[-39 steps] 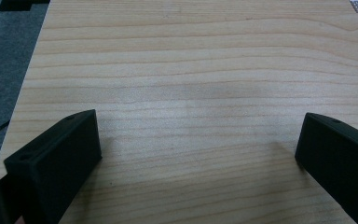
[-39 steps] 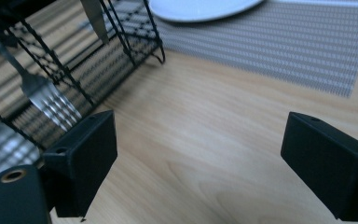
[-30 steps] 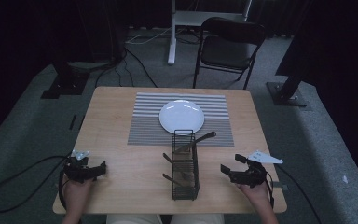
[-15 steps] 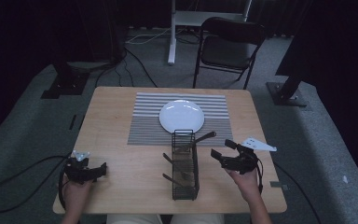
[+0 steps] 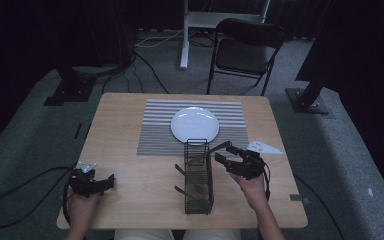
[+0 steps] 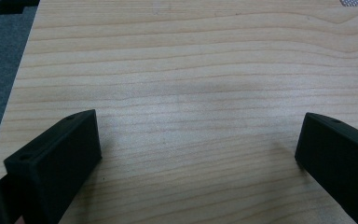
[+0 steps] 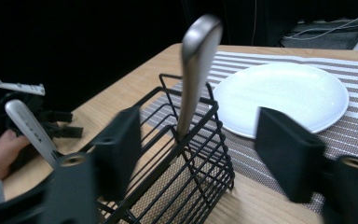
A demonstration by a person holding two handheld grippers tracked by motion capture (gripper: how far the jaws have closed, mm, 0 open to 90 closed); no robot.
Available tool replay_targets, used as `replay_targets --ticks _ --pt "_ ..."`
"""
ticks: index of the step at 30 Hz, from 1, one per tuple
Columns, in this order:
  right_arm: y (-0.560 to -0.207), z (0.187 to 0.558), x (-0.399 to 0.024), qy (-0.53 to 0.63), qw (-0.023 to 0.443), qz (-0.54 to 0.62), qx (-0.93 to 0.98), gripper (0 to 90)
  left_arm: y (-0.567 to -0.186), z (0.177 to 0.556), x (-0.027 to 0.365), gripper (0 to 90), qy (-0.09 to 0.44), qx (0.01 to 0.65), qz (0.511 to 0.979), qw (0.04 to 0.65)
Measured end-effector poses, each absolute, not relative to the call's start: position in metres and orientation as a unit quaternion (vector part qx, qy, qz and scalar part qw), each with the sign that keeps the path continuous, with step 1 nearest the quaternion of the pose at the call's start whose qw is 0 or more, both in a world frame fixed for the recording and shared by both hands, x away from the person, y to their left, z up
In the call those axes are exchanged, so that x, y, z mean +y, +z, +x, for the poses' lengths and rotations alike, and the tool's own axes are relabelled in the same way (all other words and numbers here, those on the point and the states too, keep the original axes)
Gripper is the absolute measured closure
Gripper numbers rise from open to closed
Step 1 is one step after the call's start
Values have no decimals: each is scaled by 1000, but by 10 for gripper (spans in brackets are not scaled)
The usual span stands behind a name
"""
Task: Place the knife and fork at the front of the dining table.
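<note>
Right gripper view: the right gripper [image 7: 193, 154] has just been closing, jaws still apart around the utensil handle [image 7: 196, 70], untouched at centre frame. The handle stands in the wire caddy [image 7: 186, 186], long axis near upright, tip up. Nothing has been lifted; the plate [image 7: 284, 95], upper right, lies bare.

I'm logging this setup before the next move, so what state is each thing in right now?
Wire basket: upright on the table, holding cutlery.
Cutlery handle: leaning out of the basket, ungripped.
Plate: empty, on the striped mat.
Right gripper: jaws just closing, around the handle, not touching.
Left gripper: open, empty.
</note>
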State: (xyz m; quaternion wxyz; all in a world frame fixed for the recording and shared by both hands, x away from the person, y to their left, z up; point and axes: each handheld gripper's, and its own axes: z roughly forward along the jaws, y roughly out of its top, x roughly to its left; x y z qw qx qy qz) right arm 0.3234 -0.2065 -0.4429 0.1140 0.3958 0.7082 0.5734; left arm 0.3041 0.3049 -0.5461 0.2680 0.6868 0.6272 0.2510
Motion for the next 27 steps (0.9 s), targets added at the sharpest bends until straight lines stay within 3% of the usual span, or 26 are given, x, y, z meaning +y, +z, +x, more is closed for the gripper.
replay_targets --ticks 3,4,14,27 --pt "-444 322 -203 573 121 391 710 424 -546 304 305 0 251 627 687 268" --pt "-444 321 -199 571 122 392 711 501 -546 304 305 0 251 627 687 268" --pt "-450 325 -185 561 128 401 713 685 -546 304 305 0 251 627 687 268" --pt "-456 326 -179 576 144 413 691 781 -546 304 305 0 251 627 687 268"
